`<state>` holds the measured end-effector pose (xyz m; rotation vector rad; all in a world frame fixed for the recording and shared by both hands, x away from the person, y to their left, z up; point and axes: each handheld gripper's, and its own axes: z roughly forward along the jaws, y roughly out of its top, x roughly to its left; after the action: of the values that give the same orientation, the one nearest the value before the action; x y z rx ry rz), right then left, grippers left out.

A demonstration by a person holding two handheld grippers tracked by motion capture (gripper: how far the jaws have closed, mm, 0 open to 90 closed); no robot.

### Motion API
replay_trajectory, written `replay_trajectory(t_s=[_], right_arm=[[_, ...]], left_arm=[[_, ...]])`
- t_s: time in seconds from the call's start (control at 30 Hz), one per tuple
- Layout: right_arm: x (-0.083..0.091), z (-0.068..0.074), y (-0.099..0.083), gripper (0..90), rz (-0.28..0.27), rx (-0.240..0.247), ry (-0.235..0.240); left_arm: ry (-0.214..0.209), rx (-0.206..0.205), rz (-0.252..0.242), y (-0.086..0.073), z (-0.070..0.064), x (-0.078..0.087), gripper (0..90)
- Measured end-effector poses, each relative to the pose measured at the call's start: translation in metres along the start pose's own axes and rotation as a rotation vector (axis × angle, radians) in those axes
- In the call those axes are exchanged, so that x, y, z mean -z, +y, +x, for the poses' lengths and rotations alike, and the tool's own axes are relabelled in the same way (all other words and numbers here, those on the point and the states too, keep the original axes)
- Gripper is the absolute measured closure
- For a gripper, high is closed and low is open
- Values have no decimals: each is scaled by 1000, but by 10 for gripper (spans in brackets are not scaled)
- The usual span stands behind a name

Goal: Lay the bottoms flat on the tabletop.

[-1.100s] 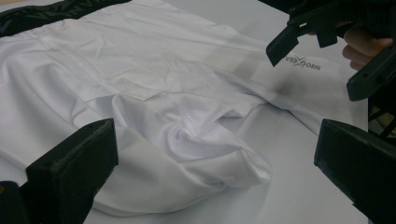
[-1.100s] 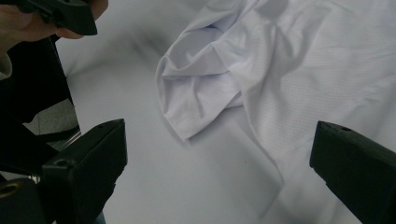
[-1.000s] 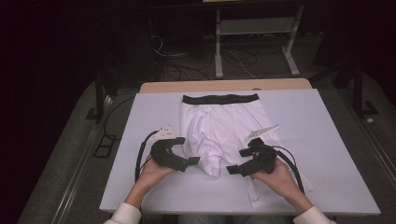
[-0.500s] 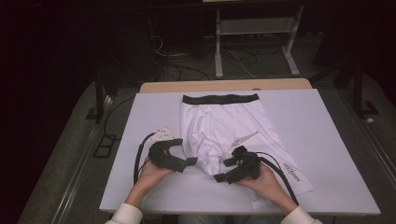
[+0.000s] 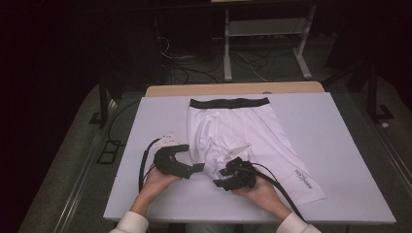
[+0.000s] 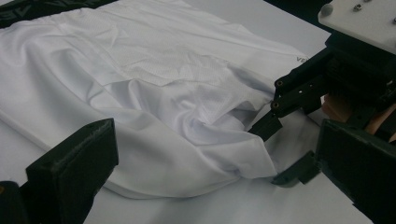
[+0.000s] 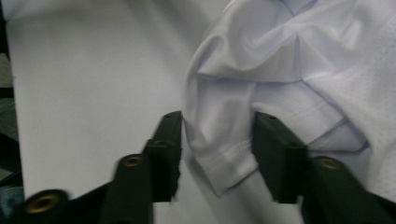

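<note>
Straddling the shorts' (image 7: 299, 60) hem with parted jaws, the right tool (image 7: 217, 154) should be clenched squarely before lifting, while the released left tool (image 6: 219, 154) is kept nearby.

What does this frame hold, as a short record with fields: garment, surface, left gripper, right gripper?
garment: white mesh-fabric shorts with a black waistband, lying flat, waistband at the far side, near leg hem rumpled
surface: white rectangular table top
left gripper: black left gripper, jaws wide apart, at the shorts' near left edge, gripping nothing
right gripper: black right gripper, jaws open on either side of the folded hem corner, not yet closed on it
logo: small dark print on the right leg, too small to read
</note>
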<state>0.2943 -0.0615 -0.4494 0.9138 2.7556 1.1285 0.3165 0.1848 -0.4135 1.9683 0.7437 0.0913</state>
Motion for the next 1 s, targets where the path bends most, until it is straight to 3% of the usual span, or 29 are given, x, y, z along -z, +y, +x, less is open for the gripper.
replay_trajectory(t_s=[0.13, 0.37, 0.57, 0.7, 0.8, 1.0], right_arm=[[3, -3, 7, 875, 12, -16, 7], [32, -20, 29, 885, -66, -94, 96], [57, -54, 56, 887, -175, -217, 184], [61, -81, 72, 887, -198, -275, 195], [57, -96, 78, 887, -192, -299, 170], [50, -124, 82, 887, -211, -379, 156]], left_arm=[[3, 7, -6, 0, 2, 1, 0], [8, 11, -13, 3, 6, 5, 0], [-8, 7, -19, 12, 8, 7, 0], [-25, -1, -12, 16, 7, 5, 0], [-29, -12, -1, 17, 6, 3, 0], [-44, -54, 19, 21, -1, -3, 21]])
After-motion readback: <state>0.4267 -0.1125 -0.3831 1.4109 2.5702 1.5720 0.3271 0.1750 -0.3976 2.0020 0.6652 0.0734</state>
